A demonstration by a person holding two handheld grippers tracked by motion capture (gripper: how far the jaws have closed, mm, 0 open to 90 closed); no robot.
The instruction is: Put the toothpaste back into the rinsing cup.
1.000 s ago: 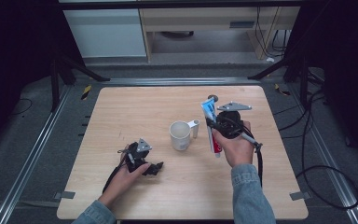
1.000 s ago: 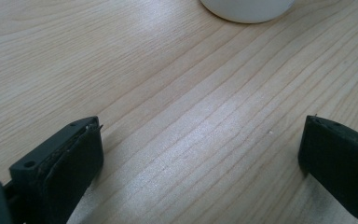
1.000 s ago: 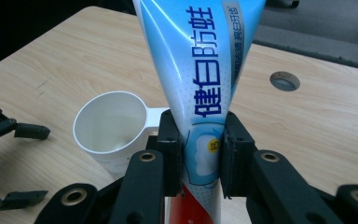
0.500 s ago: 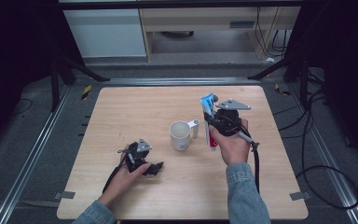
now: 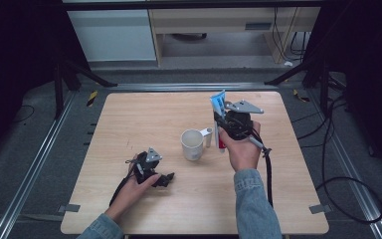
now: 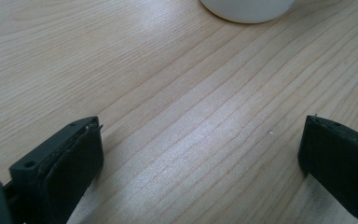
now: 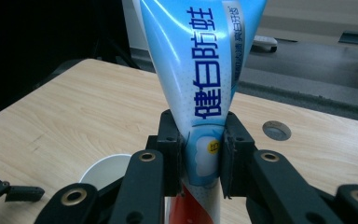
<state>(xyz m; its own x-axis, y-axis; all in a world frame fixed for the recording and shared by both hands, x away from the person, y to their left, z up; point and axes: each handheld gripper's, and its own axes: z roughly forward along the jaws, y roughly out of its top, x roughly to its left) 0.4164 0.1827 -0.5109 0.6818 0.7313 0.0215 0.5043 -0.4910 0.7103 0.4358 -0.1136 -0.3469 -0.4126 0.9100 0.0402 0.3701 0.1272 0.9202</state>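
- We hold the tube (image 5: pixel 219 121) upright in our right tongs (image 5: pixel 221 130), jaws closed on its lower body, crimped end up and cap end down.
- Compared with a second ago, the tube has drifted a little away from us and stands straighter; the grip has not changed at all.
- The shift is small, so we judge the tube is being lined up over the cup (image 5: pixel 192 144), not yet lowered into it.
- The cup sits just to the left of our right tongs, upright on the table (image 5: pixel 129 119); in the right gripper view its rim (image 7: pixel 103 174) lies below and left of the jaws.
- From above, the cup looks empty; we see nothing inside it.
- Our left tongs (image 5: pixel 166 179) rest on the table, jaws spread wide with bare wood between them, holding nothing, same as a second ago.
- The cup lies ahead of the left tongs, its base (image 6: pixel 247 10) at the far edge of that view, well apart from the jaws.
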